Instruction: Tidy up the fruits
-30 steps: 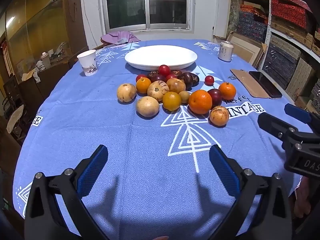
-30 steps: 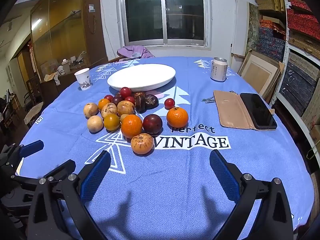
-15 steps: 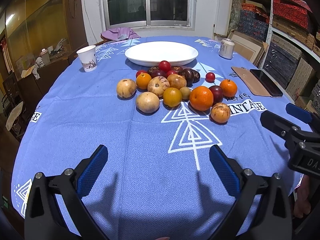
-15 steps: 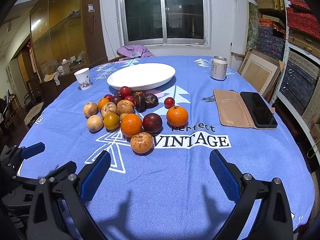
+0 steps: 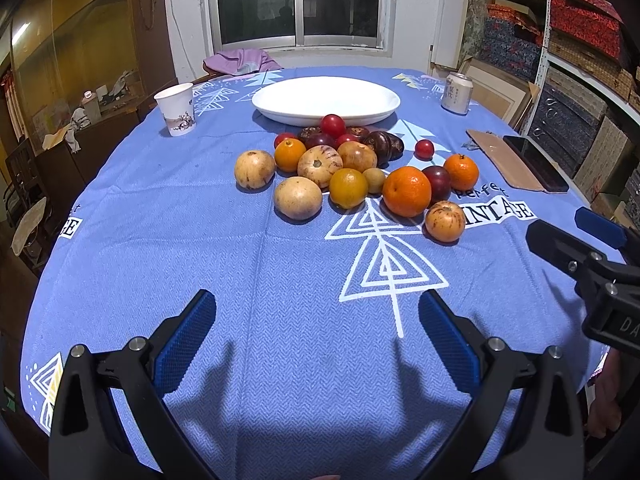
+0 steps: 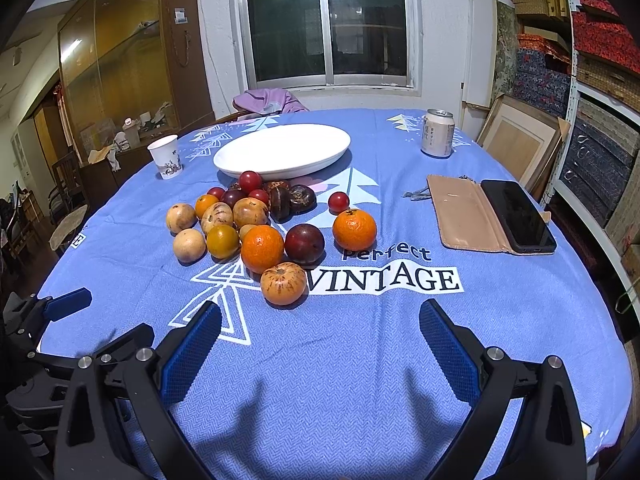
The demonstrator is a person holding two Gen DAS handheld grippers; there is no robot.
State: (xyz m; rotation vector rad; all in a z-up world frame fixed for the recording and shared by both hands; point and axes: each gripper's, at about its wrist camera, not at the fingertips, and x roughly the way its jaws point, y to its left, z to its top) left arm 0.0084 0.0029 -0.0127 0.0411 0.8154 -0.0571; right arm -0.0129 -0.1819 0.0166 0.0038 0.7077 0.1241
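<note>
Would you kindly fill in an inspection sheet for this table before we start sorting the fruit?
Surface: blue tablecloth, printed with white patterns.
Job's things: fruit pile loose on the cloth; white plate behind it, nothing on it.
Clutter: paper cup, drink can, phone in an open case.
Grippers: left claw and right claw open, holding nothing.
Cables: nothing seen.
Surroundings: window, cabinet, shelves of boxes.

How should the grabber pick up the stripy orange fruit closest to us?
Grip the stripy fruit across its round middle, coming from the near side. It sits at the pile's front edge, open cloth before it; the right gripper is open, probably wide enough.
</note>
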